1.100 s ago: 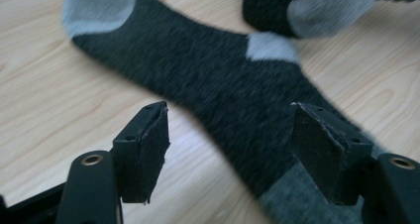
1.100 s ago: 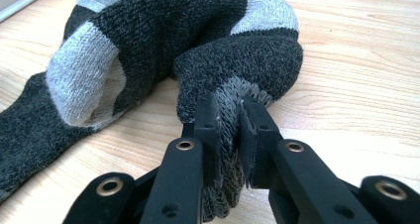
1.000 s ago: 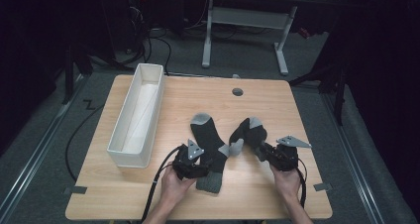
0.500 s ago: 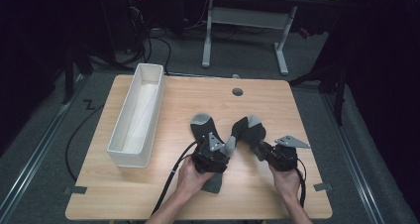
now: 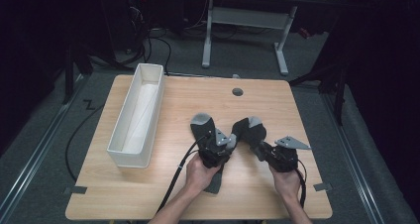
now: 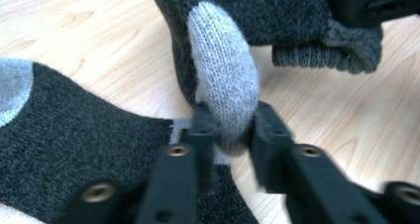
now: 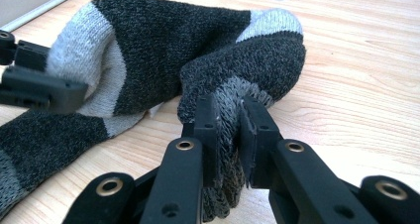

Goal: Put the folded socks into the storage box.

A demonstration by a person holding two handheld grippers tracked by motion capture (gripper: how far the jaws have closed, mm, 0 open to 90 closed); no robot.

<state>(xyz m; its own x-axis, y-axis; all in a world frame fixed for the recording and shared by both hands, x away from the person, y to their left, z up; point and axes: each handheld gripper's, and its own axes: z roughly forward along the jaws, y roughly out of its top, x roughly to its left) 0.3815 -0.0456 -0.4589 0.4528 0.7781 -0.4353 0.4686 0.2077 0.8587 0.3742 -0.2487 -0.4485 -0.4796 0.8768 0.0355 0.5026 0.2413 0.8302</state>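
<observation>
My left claw has come forward from the near end of the flat sock and across toward the second sock, and its jaws have just been closing: in the left gripper view they now pinch the pale grey heel of that second sock, the knit bulging up between the two pads. A second ago that claw sat wide, over the flat sock's near end.

My right claw has not stirred. It is clamped on the ribbed cuff of the same sock, cloth squeezed tight between the jaws.

So both claws now have the one sock, cuff in the right and heel in the left, bunched and lifted a little off the wooden surface near its front middle. The other sock lies flat just to the left, partly under my left hand, toe pointing away from me. The white bin stands well apart along the left side.

I judge this to mean the two-handed grip is made. The sock can next be stretched straight or laid onto its mate. The heel pinch is shallow, so it could slip if I pull hard.
</observation>
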